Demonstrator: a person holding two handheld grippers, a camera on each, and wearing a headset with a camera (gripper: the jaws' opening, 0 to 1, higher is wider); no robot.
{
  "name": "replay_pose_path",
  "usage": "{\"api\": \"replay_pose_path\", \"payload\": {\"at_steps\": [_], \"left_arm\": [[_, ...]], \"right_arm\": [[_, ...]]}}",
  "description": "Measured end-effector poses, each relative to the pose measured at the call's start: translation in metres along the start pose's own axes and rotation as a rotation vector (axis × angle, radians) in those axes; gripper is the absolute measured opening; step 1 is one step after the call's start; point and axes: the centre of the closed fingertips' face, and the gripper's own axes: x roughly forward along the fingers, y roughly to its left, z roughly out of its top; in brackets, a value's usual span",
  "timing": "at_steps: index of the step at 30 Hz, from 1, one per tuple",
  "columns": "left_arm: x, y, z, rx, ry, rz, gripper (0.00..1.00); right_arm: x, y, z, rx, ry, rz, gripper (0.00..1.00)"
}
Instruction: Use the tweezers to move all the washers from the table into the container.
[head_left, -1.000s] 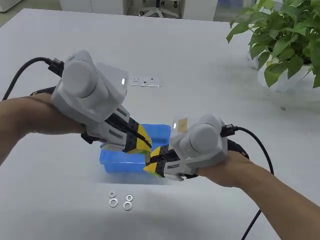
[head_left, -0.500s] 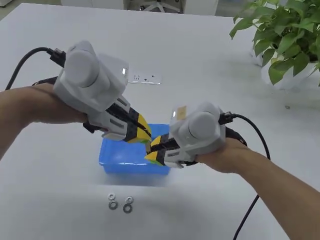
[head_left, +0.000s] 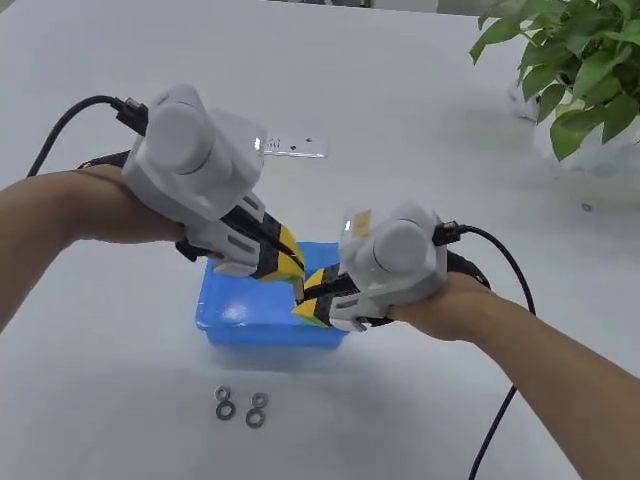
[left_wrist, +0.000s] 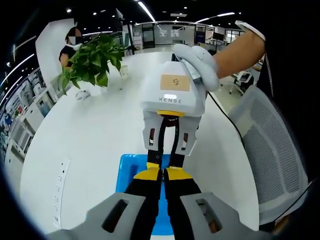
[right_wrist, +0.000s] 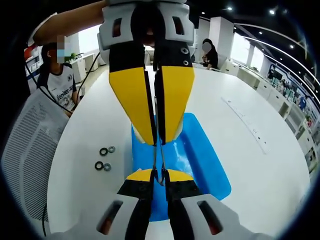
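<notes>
Lowest in my head view lie the washers. I count four, in a tight cluster on the white table, just below the container and apart from its wall. The right gripper view gives the same count, at the left middle of the frame.

Above them is one blue container, a shallow open tray. I can't make out any washer inside it.

Both grippers meet over the tray near the frame centre. The right gripper comes in from the right and the left gripper from the upper left, their yellow tips almost nose to nose. In the right gripper view, one pair of tweezers runs as a thin metal sliver between the two (hard to see elsewhere). Each gripper's jaws are pinched narrow on it, the right at the bottom of that frame and the left hanging from the top.

Further up the table lies one white power strip. One potted plant fills the upper right corner.
</notes>
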Motion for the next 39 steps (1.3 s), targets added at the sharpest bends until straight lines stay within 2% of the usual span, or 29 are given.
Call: {"api": "replay_pose_path", "payload": {"at_steps": [13,22,28,39], "left_arm": [[0.012,0.008,-0.007,-0.016,0.004,-0.011,0.06],[0.015,0.008,-0.011,-0.016,0.017,-0.014,0.06],[0.014,0.009,-0.01,-0.013,0.014,-0.011,0.06],[0.005,0.004,0.001,-0.002,0.004,0.002,0.06]], "right_arm": [[0.008,-0.006,-0.013,0.045,0.019,0.016,0.1],[0.011,-0.006,-0.018,0.049,0.034,0.022,0.11],[0.009,-0.007,-0.017,0.049,0.029,0.018,0.11],[-0.001,-0.005,-0.008,0.039,0.015,-0.004,0.11]]}}
